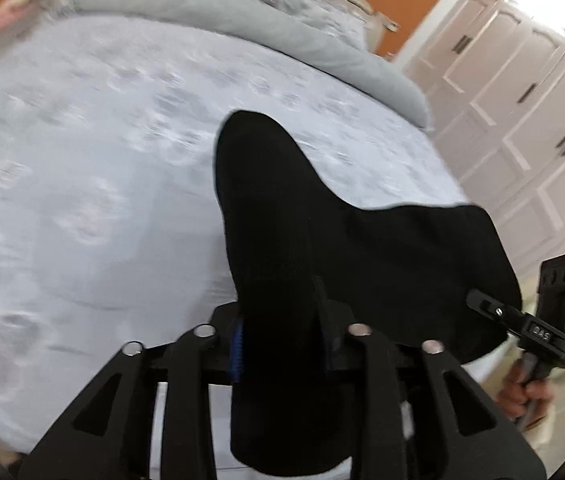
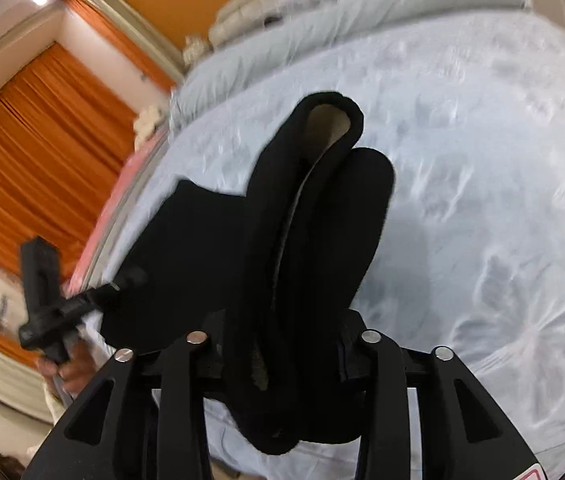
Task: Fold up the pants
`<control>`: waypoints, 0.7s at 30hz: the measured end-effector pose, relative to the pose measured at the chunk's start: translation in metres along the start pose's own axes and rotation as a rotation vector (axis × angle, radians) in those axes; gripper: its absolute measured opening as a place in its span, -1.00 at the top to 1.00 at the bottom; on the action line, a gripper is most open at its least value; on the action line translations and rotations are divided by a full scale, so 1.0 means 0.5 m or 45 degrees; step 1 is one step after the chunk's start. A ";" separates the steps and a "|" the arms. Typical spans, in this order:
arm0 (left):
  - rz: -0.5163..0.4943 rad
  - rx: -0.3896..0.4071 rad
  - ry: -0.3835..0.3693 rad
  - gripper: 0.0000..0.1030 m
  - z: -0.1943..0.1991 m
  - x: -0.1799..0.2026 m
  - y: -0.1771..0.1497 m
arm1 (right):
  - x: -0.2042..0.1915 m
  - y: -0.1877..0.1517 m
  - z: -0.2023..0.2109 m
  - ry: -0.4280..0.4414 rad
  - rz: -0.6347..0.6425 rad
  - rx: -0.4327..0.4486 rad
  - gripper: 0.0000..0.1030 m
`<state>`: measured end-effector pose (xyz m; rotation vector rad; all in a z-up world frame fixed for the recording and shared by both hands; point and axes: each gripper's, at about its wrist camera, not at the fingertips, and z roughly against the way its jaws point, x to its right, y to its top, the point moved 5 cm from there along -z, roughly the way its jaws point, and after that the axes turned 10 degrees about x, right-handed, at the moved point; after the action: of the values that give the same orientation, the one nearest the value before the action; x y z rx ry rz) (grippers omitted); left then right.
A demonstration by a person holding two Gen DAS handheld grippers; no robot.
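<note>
Pants [image 1: 282, 240] hang pinched in jaws of both grippers above bed [image 1: 82, 140].

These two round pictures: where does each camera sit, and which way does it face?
Left wrist: sits on the left gripper, facing the bed; its jaws clamp the black pants; the right gripper shows.
Right wrist: sits on the right gripper, facing the bed; the left gripper shows.
Shared: pants, bed.
</note>
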<state>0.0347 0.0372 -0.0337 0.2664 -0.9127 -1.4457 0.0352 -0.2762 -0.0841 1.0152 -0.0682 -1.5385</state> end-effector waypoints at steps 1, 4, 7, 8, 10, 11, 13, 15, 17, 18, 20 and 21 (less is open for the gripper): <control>-0.017 -0.005 0.099 0.04 -0.005 -0.034 -0.011 | 0.019 -0.025 -0.038 -0.070 -0.011 -0.089 0.11; -0.079 -0.027 0.349 -0.33 -0.030 -0.093 -0.036 | 0.075 -0.071 -0.106 -0.266 -0.075 -0.278 -0.07; -0.120 -0.011 0.356 -0.36 -0.021 -0.095 -0.036 | 0.055 -0.025 -0.056 -0.306 -0.025 -0.089 -0.25; -0.125 0.017 0.333 -0.52 -0.012 -0.087 -0.030 | 0.049 -0.011 -0.041 -0.331 0.006 -0.021 -0.35; -0.123 0.079 0.297 -0.78 -0.001 -0.067 -0.019 | 0.025 0.023 -0.013 -0.368 0.064 0.149 -0.65; -0.132 0.112 0.281 -0.79 0.008 -0.054 -0.015 | 0.019 0.039 -0.013 -0.357 0.076 0.179 -0.65; -0.160 0.125 0.270 -0.81 0.003 -0.033 -0.021 | 0.012 0.062 -0.054 -0.347 0.096 0.150 -0.65; -0.180 0.109 0.267 -0.81 -0.006 -0.005 -0.030 | 0.030 0.080 -0.110 -0.404 0.103 0.084 -0.56; -0.195 0.073 0.270 -0.81 -0.029 0.011 -0.042 | 0.043 0.067 -0.159 -0.432 0.134 -0.005 0.86; -0.207 0.051 0.274 -0.81 -0.044 0.021 -0.049 | 0.038 0.065 -0.177 -0.407 0.128 -0.044 0.84; -0.227 0.026 0.287 -0.81 -0.062 0.030 -0.061 | -0.009 0.081 -0.148 -0.404 0.207 0.055 0.84; -0.241 0.015 0.306 -0.81 -0.073 0.036 -0.067 | -0.032 0.088 -0.130 -0.381 0.240 0.099 0.84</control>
<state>0.0322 0.0022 -0.0731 0.5352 -0.7143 -1.5427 0.1080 -0.2430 -0.0903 0.8072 -0.4245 -1.5114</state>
